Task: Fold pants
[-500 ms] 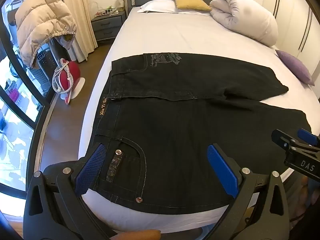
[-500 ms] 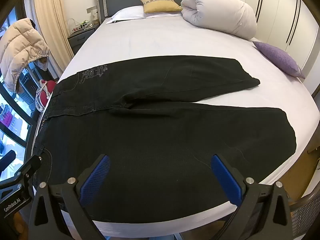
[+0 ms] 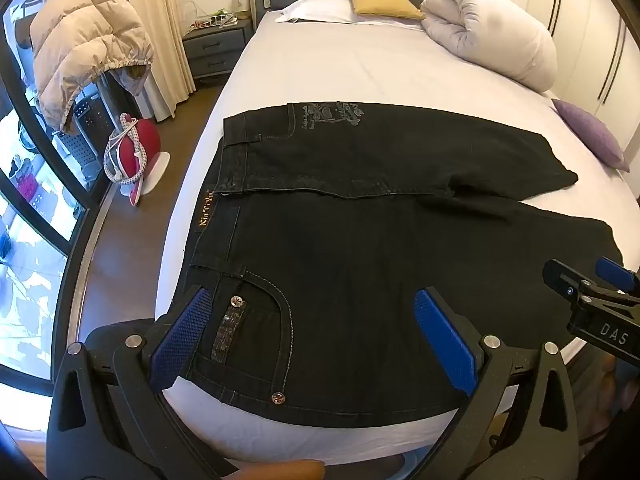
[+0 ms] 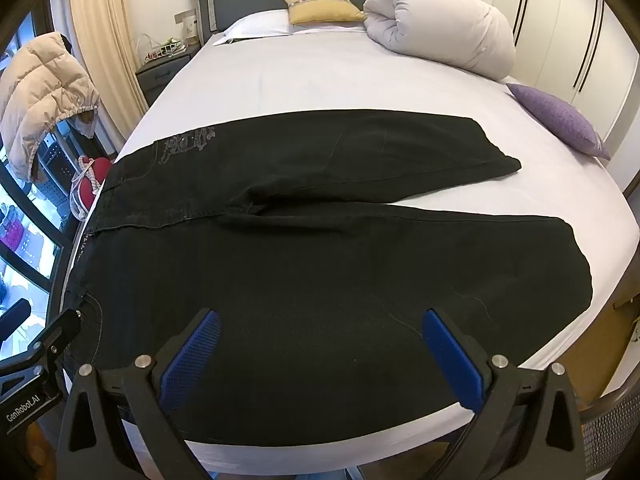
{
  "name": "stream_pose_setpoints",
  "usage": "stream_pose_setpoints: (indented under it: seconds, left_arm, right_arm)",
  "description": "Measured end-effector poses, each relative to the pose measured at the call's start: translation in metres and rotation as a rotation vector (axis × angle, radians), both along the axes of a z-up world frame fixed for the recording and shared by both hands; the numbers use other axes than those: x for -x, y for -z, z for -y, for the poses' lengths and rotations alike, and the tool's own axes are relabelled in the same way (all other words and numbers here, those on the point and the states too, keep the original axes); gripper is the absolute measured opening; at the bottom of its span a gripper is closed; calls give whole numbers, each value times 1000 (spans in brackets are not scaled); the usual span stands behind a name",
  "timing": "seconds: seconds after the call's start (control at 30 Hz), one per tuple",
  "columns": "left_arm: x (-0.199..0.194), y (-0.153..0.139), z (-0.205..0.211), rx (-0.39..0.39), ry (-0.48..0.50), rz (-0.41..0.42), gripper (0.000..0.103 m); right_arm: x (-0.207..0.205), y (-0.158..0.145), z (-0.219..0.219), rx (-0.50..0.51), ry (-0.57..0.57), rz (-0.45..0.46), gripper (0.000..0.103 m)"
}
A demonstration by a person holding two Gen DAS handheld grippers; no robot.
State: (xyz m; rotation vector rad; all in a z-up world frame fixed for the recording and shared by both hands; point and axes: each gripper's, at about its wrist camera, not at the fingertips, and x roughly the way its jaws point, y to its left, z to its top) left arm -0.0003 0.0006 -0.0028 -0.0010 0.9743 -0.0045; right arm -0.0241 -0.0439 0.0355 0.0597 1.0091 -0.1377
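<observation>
While both tools hover over the near edge of the bed (image 3: 320, 60), the left gripper (image 3: 316, 332) spreads its blue pads wide above the pocketed waist end of the black pants (image 3: 360, 248), and the right gripper (image 4: 320, 348) gapes just as wide above the near leg, neither clasping anything. Beyond them the pants lie flat across the white sheet, waistband at the left, legs parted toward the right. Farther off sit a rolled duvet (image 4: 440, 28), a yellow cushion (image 4: 324, 8) and a purple cushion (image 4: 560, 120).

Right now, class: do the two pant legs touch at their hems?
Apart. The right wrist view shows white sheet between the far leg's hem and the near leg's hem.
</observation>
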Motion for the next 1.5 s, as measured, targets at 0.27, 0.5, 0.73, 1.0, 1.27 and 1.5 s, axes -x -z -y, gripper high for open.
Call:
stream_pose_setpoints:
  seconds: [0.27, 0.5, 0.73, 1.0, 1.27, 1.5]
  left_arm:
    - [-1, 2, -1, 2, 0, -2, 103]
    - [-1, 3, -3, 2, -1, -5, 103]
    - [-1, 4, -3, 3, -1, -5, 103]
    - [0, 12, -8, 5, -4, -10, 103]
    - [0, 13, -8, 5, -4, -11, 103]
    - [0, 13, -7, 4, -4, -12, 103]
  right_arm:
    - [1, 5, 1, -1, -2, -4, 103]
    - [2, 8, -1, 2, -3, -8, 103]
    - [2, 8, -1, 2, -4, -11, 103]
    - [4, 9, -4, 4, -6, -15, 103]
    - [5, 10, -5, 5, -6, -16, 103]
    - [4, 10, -5, 4, -6, -17, 103]
